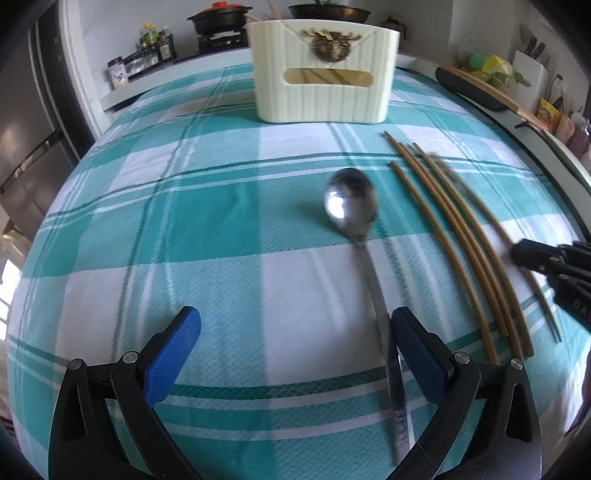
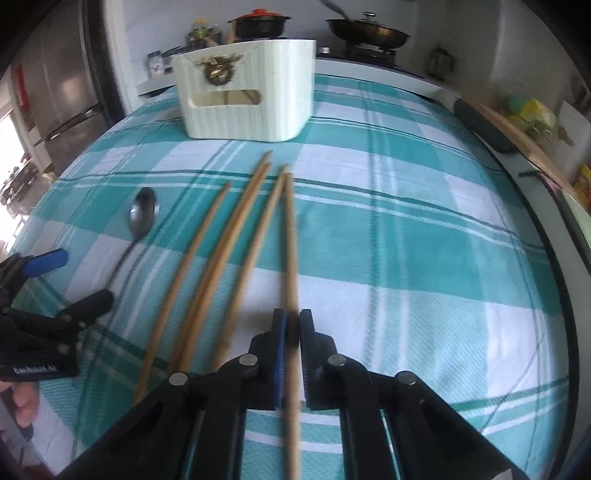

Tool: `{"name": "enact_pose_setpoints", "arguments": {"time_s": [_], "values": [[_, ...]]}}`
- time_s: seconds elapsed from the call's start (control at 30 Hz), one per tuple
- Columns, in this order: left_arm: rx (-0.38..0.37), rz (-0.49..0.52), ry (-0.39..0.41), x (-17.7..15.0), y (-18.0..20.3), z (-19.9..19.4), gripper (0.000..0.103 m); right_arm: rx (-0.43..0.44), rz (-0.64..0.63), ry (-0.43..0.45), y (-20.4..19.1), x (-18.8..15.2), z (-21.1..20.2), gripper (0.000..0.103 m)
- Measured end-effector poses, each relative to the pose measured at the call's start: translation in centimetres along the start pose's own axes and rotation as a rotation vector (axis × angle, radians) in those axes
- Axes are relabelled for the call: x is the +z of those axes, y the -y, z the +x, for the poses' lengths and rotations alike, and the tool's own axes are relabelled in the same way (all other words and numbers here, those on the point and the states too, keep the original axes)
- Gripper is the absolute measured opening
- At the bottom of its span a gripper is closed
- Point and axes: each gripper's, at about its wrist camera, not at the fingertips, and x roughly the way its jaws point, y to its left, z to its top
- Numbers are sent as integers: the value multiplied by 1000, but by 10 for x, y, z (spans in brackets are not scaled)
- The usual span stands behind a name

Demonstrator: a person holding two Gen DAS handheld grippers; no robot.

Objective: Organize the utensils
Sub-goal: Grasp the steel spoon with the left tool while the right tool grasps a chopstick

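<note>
Left gripper [image 1: 291, 332]: jaws spread wide over the checked tablecloth [image 1: 207, 206], blue pads apart, nothing clamped between them; also seen at the left edge of the right wrist view [image 2: 74, 277], where its jaws straddle the spoon's handle
Spoon [image 1: 351, 201]: metal, lying flat on the cloth; its bowl sits ahead of the left gripper and its handle runs back toward it, passing just inside the right-hand finger [image 1: 413, 343]; whether the finger touches the handle cannot be told
Right gripper [image 2: 291, 332]: jaws drawn close together, pinching a single wooden chopstick [image 2: 290, 258] between the pads; the stick runs forward from the jaws and back beneath the tool
Other chopsticks [image 2: 207, 266]: four more lie on the cloth just left of the right gripper, roughly side by side, tips pointing away toward the holder; from the left wrist they appear as a bundle [image 1: 461, 236] to the right of the spoon
Utensil holder [image 1: 323, 72]: cream ribbed box with a slot handle and a brass-coloured ornament, standing upright on the cloth well ahead of both grippers; straight ahead of the left one, ahead and to the left of the right one [image 2: 247, 92]
Background: pots on a stove [image 2: 365, 33] behind the holder, a steel fridge [image 1: 26, 122] far left
</note>
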Motion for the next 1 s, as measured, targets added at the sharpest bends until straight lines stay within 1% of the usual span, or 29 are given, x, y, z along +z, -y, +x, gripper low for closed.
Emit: {"name": "enact_pose_setpoints", "arguments": {"time_s": [0.17,0.3,0.37,0.43,0.5,0.6,0.73,0.9,1.0], "values": [[4,-12,-19,-4,-19,-1,103,-56,37,7,22,-14,-10,7],[-17,11,-51,-2,-23,-1,101,-57,36,-3,31,-21,-14,7],[-59,56,-78,1,-18,0,102,-47,26,-15,33,-21,-15,8],[-89,121,-104,7,-9,3,102,-39,1,-29,33,-20,-15,13],[-114,147,-119,13,-3,7,102,-31,-21,-40,33,-19,-14,25],[-126,163,-128,25,6,17,102,-1,-27,-59,37,-18,-13,26],[-137,153,-144,44,16,28,102,52,-57,-109,44,-12,-9,26],[-151,168,-155,60,25,36,93,75,-107,-181,52,2,1,26],[-149,171,-150,65,27,40,90,75,-117,-195,53,13,8,26]]}}
